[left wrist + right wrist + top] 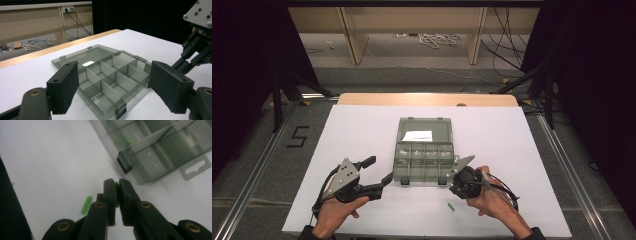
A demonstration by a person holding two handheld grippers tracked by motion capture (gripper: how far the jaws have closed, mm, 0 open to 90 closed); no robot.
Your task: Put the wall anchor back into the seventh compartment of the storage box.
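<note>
A grey see-through compartment box point(423, 157) lies open on the white table, its lid folded back with a white label point(418, 135) showing through it. My left gripper point(380, 172) stands open at the box's front left corner; in the left gripper view its jaws point(112, 83) frame the box point(105, 72) with nothing between them. My right gripper point(453, 189) hangs by the box's front right corner. In the right gripper view it point(115, 182) is shut on a small green piece point(116, 187). A second green piece point(86, 205) lies loose on the table point(451, 206).
The white table point(362, 130) has a wooden strip along its far edge. The box's front latch point(125, 161) sticks out just ahead of the right jaws. Metal rails run along the floor on both sides, and cables lie on the floor behind the table.
</note>
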